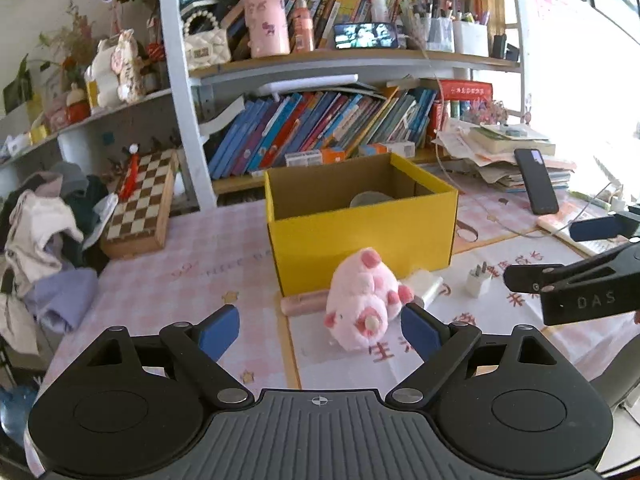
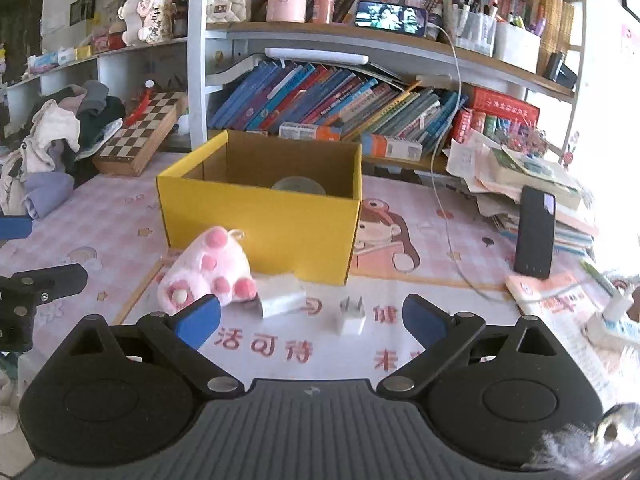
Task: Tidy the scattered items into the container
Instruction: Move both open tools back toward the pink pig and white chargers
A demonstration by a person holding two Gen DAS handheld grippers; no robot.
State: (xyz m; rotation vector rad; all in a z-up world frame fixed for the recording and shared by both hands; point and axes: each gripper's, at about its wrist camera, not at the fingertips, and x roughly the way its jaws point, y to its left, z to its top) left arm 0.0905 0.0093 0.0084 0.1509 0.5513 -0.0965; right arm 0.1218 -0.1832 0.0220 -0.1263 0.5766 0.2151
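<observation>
A yellow cardboard box (image 1: 360, 236) (image 2: 264, 232) stands open on the pink tablecloth, with a grey round object (image 1: 370, 199) (image 2: 298, 184) inside. A pink plush pig (image 1: 364, 300) (image 2: 204, 272) lies on its side against the box front. Beside it are a pink tube (image 1: 304, 303), a clear-wrapped white pack (image 1: 424, 284) (image 2: 280, 298) and a white plug adapter (image 1: 479, 280) (image 2: 352, 316). My left gripper (image 1: 320, 330) is open just short of the pig. My right gripper (image 2: 312, 320) is open, with the adapter between its fingers and a little ahead; it also shows as the right gripper (image 1: 560, 256) in the left wrist view.
A wooden chessboard (image 1: 140, 204) (image 2: 136, 140) and a heap of clothes (image 1: 44, 236) lie at the left. A black phone (image 1: 536, 182) (image 2: 534, 232) leans on stacked papers at the right, with a white cable (image 2: 452, 240) and a booklet (image 2: 552, 292) nearby. Bookshelves stand behind the box.
</observation>
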